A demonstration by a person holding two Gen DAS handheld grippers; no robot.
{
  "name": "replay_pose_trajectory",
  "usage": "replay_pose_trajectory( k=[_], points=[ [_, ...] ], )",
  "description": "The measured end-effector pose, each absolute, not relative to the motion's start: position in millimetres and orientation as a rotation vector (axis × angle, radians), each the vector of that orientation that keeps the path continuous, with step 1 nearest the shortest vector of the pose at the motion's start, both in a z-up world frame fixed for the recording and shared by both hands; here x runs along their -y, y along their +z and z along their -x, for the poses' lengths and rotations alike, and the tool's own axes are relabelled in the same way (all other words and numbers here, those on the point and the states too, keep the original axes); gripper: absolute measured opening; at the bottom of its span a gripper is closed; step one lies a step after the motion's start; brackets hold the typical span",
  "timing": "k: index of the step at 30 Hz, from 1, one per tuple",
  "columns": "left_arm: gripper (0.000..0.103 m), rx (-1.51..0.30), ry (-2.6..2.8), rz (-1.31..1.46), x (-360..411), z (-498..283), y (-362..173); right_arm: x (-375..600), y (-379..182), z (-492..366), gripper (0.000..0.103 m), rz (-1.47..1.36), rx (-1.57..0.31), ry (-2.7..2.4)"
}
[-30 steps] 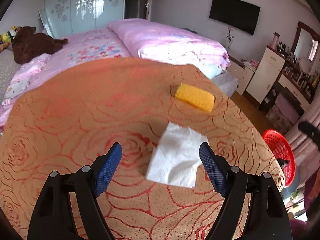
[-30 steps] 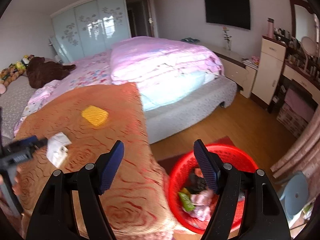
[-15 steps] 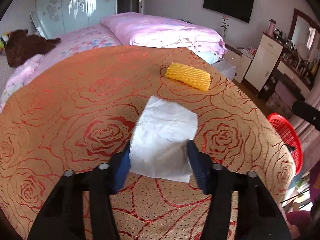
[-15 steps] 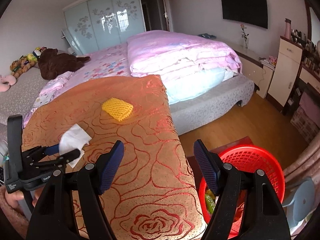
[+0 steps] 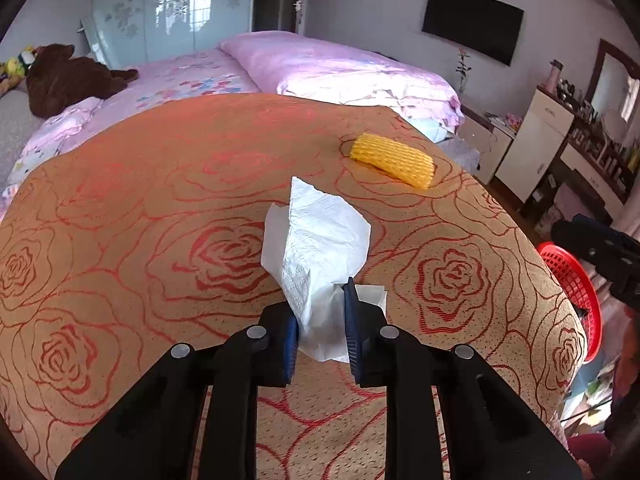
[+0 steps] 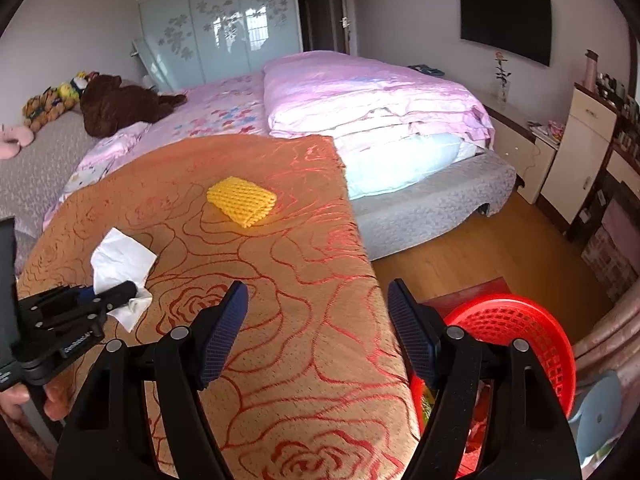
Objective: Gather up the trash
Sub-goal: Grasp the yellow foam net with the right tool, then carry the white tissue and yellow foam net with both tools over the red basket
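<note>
My left gripper is shut on a white paper tissue, pinched and crumpled upward on the orange rose-patterned cloth. The tissue and left gripper also show at the left of the right wrist view. A yellow foam fruit net lies farther back on the cloth; it shows in the right wrist view too. My right gripper is open and empty above the cloth's right edge. A red mesh basket stands on the floor at the right, also in the left wrist view.
A bed with pink bedding lies beyond the cloth. A brown plush toy lies at the far left. White cabinets and a dresser line the right wall. Wooden floor runs between the bed and the basket.
My left gripper came down over the tissue and closed on it, bunching it upward. My right gripper swung left from over the basket toward the cloth and stayed open.
</note>
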State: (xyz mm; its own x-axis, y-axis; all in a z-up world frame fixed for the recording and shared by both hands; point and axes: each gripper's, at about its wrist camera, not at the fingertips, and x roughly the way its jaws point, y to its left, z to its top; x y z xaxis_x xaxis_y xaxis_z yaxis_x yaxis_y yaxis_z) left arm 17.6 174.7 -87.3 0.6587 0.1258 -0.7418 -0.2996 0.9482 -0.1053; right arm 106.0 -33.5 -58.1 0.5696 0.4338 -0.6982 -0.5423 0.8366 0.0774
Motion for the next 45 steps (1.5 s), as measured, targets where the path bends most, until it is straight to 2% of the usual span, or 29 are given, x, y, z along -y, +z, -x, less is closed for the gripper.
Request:
replay_pose_trajectory(
  k=[17, 24, 33, 39, 45],
  points=[
    [0.018, -0.802, 0.269, 0.289, -184, -11, -87, -81, -74, -162, 0.07, 0.276, -0.746, 0.731],
    [0.018, -0.797, 0.258, 0.309, -186, -8, -87, -115, -86, -195, 0.069, 0.332, -0.792, 0.762],
    [0.019, -0.796, 0.256, 0.312, -187, -8, -88, -113, -92, -203, 0.044, 0.331, -0.832, 0.786],
    [0.019, -0.796, 0.258, 0.31, -188, -9, -88, -104, -92, -186, 0.037, 0.331, -0.834, 0.801],
    [0.019, -0.798, 0.266, 0.302, -187, -10, -88, -87, -92, -165, 0.034, 0.322, -0.833, 0.797]
  ],
)
